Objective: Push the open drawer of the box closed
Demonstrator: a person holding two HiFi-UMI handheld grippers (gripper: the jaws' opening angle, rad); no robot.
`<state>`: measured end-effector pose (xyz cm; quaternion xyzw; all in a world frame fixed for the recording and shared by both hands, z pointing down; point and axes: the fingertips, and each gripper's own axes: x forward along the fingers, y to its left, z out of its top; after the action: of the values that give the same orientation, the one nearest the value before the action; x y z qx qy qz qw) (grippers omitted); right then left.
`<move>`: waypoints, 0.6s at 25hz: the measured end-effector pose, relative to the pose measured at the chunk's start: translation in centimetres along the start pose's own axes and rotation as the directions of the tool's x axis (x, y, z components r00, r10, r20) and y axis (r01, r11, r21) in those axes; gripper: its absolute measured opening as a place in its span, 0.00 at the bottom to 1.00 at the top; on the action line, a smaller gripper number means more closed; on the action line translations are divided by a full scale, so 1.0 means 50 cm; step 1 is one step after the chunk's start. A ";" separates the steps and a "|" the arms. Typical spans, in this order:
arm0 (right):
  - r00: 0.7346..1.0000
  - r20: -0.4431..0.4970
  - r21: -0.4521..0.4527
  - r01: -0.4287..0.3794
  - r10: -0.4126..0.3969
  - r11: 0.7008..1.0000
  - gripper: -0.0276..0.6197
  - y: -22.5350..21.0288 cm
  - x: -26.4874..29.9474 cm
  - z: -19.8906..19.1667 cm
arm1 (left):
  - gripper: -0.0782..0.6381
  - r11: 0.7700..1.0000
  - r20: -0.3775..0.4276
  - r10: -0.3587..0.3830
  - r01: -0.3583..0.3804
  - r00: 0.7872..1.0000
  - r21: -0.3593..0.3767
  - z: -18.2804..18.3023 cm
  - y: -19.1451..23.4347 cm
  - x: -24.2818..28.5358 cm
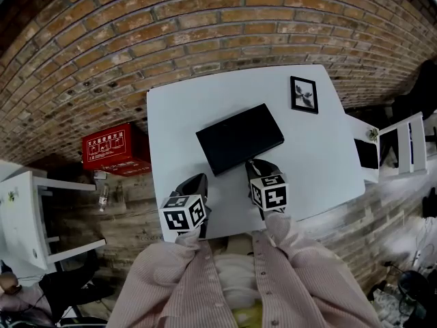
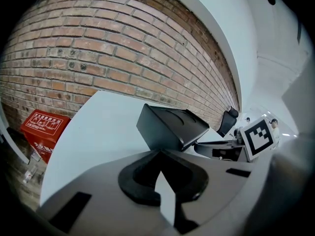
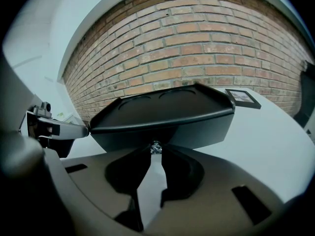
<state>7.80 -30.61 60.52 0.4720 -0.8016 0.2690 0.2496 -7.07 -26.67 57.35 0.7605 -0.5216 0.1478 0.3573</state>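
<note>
The box [image 3: 162,109] stands straight ahead of your right gripper [image 3: 156,152], with its long side lying across the jaws. This gripper is the nearer one. Its jaws are clenched on the small shiny knob [image 3: 156,147] of the drawer [image 3: 202,131], so I judge the push must go straight forward from the tips. Your left gripper [image 2: 160,153] has its jaws pressed together on nothing; the box is ahead and a little to the right of them, not touching
</note>
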 end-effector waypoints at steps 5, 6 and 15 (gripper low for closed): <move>1.000 0.004 0.001 0.004 -0.004 1.000 0.16 0.001 0.001 0.002 | 0.10 1.000 0.001 -0.003 0.003 1.000 0.004 0.000 -0.004 -0.001; 1.000 0.005 0.001 0.004 -0.004 1.000 0.16 0.002 0.002 0.002 | 0.10 1.000 0.001 -0.004 0.004 1.000 0.006 0.000 -0.005 -0.001; 1.000 0.019 -0.002 -0.003 0.003 1.000 0.16 0.001 0.005 0.003 | 0.10 1.000 0.006 -0.001 0.001 1.000 0.010 0.001 -0.007 -0.002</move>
<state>7.62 -30.85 60.59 0.4730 -0.8050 0.2643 0.2417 -6.82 -26.58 57.11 0.7631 -0.5216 0.1479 0.3518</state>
